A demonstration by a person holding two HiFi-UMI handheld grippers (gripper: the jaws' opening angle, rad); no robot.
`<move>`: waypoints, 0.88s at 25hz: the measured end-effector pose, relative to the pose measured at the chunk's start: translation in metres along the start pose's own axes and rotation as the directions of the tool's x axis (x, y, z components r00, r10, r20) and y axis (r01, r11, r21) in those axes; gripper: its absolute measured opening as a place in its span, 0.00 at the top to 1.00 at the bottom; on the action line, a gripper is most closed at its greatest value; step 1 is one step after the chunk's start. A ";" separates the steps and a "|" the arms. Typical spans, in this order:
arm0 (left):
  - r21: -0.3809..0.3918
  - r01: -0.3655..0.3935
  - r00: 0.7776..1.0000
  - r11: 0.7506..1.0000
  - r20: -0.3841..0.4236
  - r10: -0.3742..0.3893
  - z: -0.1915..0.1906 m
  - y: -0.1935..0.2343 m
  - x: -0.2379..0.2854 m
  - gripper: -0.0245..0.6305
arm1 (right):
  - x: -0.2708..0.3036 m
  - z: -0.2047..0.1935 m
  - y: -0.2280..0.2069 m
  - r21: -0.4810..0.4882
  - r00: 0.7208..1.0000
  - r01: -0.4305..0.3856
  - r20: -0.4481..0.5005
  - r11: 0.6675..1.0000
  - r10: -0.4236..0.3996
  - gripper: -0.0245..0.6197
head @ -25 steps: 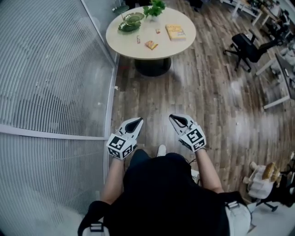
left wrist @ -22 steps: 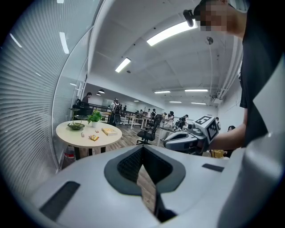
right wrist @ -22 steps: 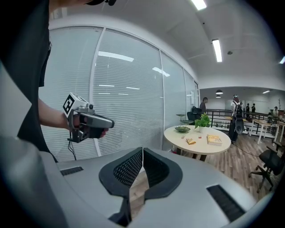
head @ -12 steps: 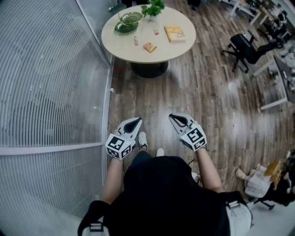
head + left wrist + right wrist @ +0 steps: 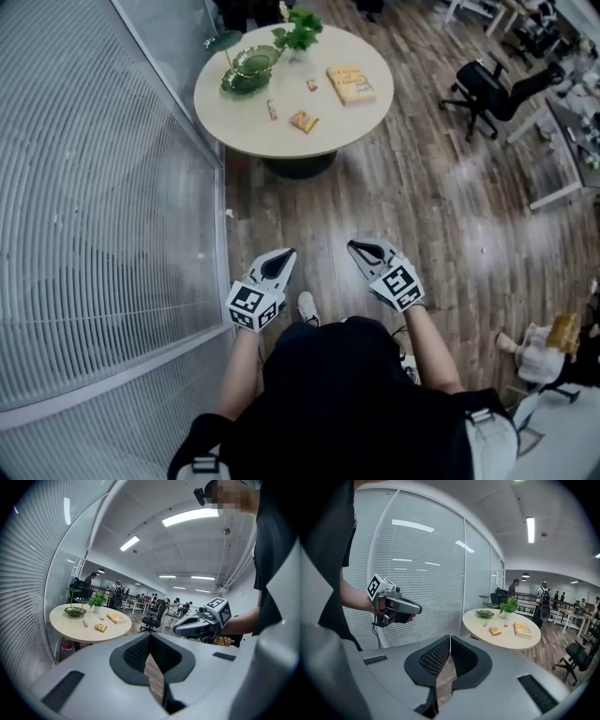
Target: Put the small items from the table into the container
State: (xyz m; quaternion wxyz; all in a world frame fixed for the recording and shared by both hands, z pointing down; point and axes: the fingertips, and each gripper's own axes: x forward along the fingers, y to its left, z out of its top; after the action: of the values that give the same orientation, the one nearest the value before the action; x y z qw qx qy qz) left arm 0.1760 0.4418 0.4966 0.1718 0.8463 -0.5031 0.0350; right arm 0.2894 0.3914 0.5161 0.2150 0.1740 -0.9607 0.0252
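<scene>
A round beige table (image 5: 253, 131) stands ahead of me across the wood floor. On it are a green tiered dish (image 5: 246, 70), an orange snack packet (image 5: 304, 120), a small bar (image 5: 272, 110), a tiny red item (image 5: 311, 84) and a yellow book (image 5: 351, 83). My left gripper (image 5: 288, 252) and right gripper (image 5: 352, 247) are held side by side in front of my body, well short of the table, both shut and empty. The left gripper view shows the dish (image 5: 75, 611) and packet (image 5: 100, 627) far off; the right gripper view shows the same packet (image 5: 494, 631).
A curved glass wall with blinds (image 5: 103, 206) runs along the left, close to the table. A potted plant (image 5: 298, 33) stands at the table's far edge. Black office chairs (image 5: 483, 89) and desks are at the right. A soft toy (image 5: 544, 352) lies on the floor at lower right.
I have walked forward: in the head view the table has come nearer and shifted left. Both grippers travelled with me, still shut and side by side.
</scene>
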 end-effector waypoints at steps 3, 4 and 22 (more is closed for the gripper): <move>0.014 0.025 1.000 1.000 -0.017 -0.025 0.002 0.020 0.006 0.96 | 0.014 0.007 -0.008 0.009 0.999 0.037 0.007 0.999 -0.037 0.92; 0.018 0.031 0.999 0.999 -0.019 -0.031 0.003 0.025 0.008 0.96 | 0.019 0.008 -0.010 0.011 0.999 0.046 0.009 0.999 -0.046 0.92; -0.031 -0.050 0.998 0.998 -0.024 0.050 0.018 0.091 0.060 0.96 | 0.087 0.015 -0.083 0.010 0.999 -0.035 -0.008 0.999 0.035 0.92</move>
State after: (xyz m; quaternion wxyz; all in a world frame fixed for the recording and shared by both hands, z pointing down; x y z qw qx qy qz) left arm 0.1252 0.3463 0.5170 0.1900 0.8302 -0.5226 0.0409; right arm 0.2385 0.2840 0.5368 0.2175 0.1579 -0.9626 0.0346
